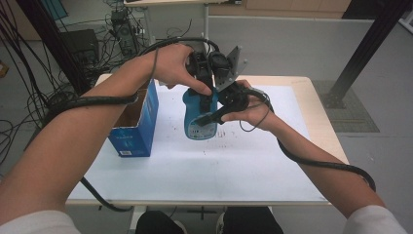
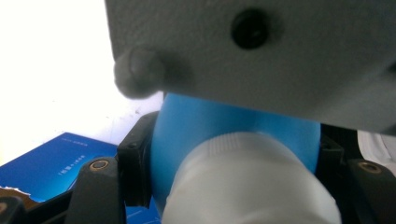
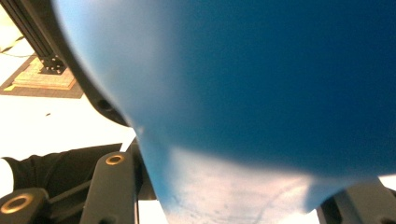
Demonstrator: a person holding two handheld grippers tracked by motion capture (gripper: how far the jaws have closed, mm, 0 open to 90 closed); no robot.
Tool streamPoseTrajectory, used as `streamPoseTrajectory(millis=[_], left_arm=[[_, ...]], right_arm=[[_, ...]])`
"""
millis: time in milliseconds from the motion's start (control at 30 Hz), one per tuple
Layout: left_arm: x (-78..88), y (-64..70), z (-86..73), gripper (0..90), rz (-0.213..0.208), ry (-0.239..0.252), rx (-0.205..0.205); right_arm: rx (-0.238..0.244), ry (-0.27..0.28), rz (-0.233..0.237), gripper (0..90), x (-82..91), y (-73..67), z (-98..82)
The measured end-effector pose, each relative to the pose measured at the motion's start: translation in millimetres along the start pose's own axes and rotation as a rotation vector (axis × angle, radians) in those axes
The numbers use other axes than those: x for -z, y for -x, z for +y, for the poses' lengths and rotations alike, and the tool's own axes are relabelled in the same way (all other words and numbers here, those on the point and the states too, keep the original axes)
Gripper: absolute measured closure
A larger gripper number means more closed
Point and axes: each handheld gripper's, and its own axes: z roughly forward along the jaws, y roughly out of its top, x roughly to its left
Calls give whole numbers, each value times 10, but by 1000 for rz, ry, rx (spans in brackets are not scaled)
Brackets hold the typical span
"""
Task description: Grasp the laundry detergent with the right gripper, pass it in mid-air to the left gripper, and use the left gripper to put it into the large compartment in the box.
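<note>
Here both tools clamp the blue bottle, held above the worktop: left tool on its top end by the white cap, right tool on the body. A blue box stands just left.

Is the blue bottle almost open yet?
Done: the blue bottle is out of the blue box, up off the table. In hand: right gripper clamps its body, left gripper its white cap. Left: the cap is not off yet.
</note>
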Motion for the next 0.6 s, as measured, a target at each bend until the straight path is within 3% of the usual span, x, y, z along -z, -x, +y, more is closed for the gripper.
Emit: streamPoseTrajectory(millis=[600], left_arm=[[5, -6, -3, 361, 7, 14, -5]], right_arm=[[7, 1, -14, 439, 11, 17, -7]])
